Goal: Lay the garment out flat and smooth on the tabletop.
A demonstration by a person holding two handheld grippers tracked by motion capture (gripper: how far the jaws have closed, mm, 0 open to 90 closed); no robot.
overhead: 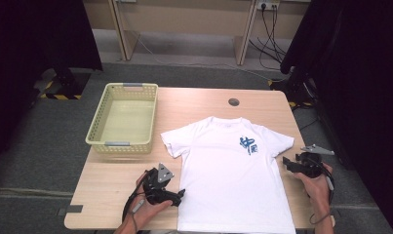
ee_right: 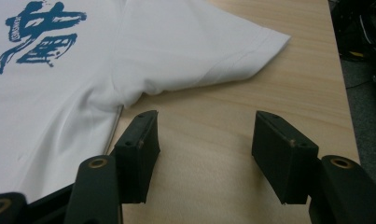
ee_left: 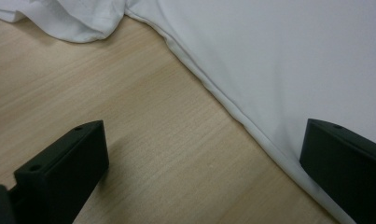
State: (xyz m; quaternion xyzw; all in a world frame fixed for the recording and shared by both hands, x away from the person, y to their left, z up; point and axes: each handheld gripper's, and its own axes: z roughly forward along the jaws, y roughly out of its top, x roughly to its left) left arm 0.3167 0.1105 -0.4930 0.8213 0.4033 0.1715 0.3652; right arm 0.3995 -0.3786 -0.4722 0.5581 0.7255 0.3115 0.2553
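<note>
White short-sleeved cotton T-shirt (overhead: 230, 173) with blue brush print lies flat, face up, on the pale wood counter (overhead: 111, 183), collar away from the person, hem at the near edge; long axis runs near to far. Left gripper (overhead: 180, 194) sits at the shirt's left side seam, jaws parted and straddling that edge, nothing pinched. Right gripper (overhead: 285, 162) stands just off the shirt's right side, below the sleeve, jaws apart over bare wood, gripping nothing. Left is the nearer to cloth.
</note>
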